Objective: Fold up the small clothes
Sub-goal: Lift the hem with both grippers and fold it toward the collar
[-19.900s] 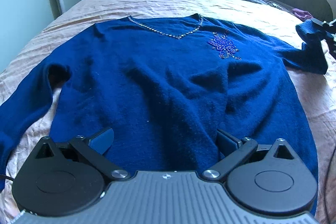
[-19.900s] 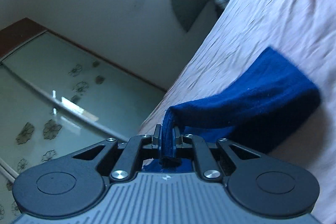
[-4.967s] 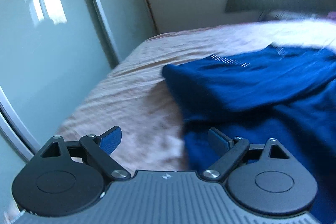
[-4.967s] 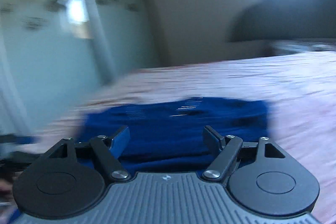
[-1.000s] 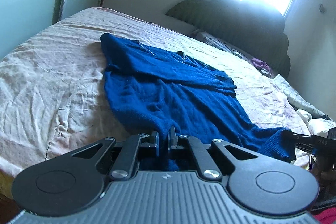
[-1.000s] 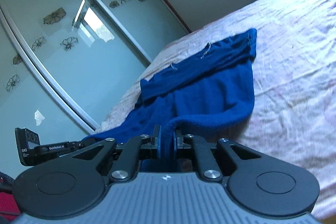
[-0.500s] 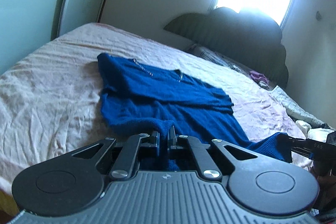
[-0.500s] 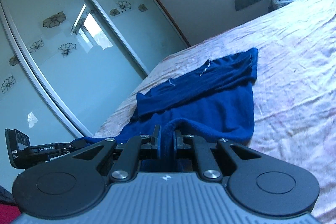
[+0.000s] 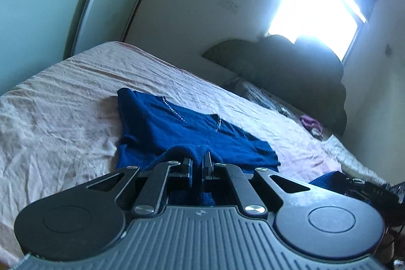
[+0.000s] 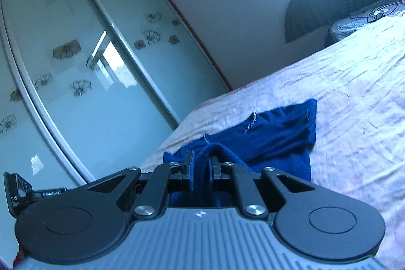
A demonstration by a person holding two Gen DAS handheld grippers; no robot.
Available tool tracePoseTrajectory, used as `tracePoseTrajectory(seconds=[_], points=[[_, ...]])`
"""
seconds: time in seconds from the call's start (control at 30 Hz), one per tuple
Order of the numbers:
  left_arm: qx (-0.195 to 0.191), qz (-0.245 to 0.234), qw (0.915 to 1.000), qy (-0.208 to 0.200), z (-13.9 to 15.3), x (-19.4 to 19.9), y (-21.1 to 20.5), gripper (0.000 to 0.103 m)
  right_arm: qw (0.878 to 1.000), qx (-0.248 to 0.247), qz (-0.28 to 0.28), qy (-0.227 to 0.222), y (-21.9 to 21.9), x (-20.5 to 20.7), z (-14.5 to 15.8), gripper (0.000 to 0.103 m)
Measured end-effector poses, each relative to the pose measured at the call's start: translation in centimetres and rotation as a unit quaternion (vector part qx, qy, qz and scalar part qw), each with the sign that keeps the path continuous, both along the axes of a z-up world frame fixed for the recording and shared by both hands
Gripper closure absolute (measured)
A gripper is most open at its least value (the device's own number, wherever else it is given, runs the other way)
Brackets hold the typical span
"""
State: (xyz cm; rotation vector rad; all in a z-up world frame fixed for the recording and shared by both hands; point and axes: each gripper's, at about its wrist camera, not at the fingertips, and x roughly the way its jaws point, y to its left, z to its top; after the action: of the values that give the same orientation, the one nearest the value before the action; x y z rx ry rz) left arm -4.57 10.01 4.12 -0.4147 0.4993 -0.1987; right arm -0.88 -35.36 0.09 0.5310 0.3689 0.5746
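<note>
Both grippers have lifted the near hem of the blue sweater [image 9: 192,128] clear of the bed [image 9: 63,118] and are carrying it toward the neckline; a second ago that hem hung low near the mattress edge, and now the raised cloth bunches just ahead of the jaws while the garment looks much shorter. The left gripper [image 9: 198,163] is clenched on a thick roll of the knit at one bottom corner, and the right gripper [image 10: 201,168] is clamped on the other corner, fabric plainly wedged between its pads.

Most of the sweater lies flat on the pinkish sheet, its beaded V-neck [image 9: 177,115] pointing away toward the dark headboard [image 9: 291,72]. The sleeves appear to be turned in over the body already, since the outline is a tidy rectangle, though the low viewing angle makes that hard to confirm.

By my reading the task is well past its middle: sleeves in, bottom-to-top fold under way. What is left is to lay the hem down on the shoulders, let go, smooth the bundle, and perhaps fold it once more to make a compact square
</note>
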Motion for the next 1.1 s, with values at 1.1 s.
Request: tracePoseTrajectory(seconds=[1.1], points=[[-0.064,0.037,0.9936,0.085,-1.7,17.0,3.8,0.098,0.998,0.024,-0.05,0.024,1.8,17.6,-1.2,0.092]])
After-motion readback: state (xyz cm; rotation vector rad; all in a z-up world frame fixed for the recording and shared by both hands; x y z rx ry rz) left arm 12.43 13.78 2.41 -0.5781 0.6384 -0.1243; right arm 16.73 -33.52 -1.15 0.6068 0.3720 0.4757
